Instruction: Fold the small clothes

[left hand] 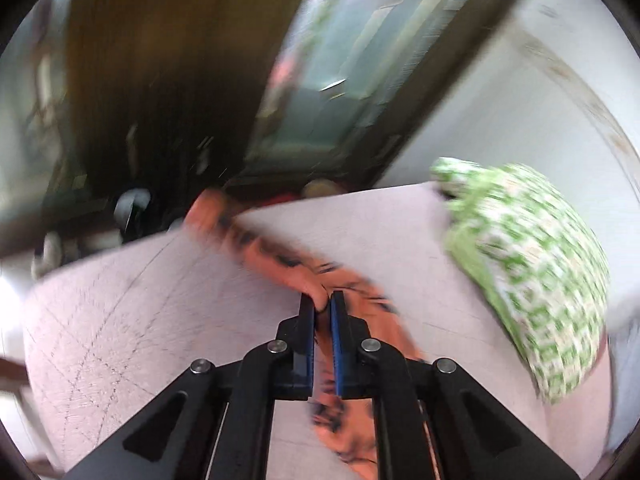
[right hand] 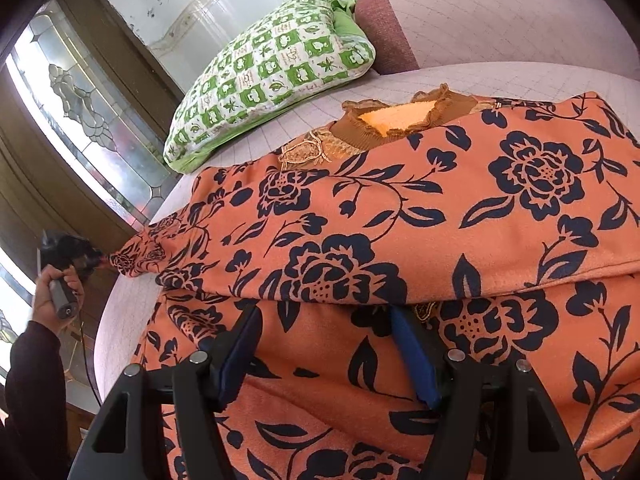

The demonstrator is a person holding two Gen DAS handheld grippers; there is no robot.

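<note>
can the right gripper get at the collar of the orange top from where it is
Probably yes. The right gripper hovers open over the top, and the collar lies exposed straight ahead, nothing over it. The pillow sits off to the side. The left gripper pinches the sleeve tip, well clear.

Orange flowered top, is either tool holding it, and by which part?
The left tool pinches the top by its sleeve end; the right tool is open.
</note>
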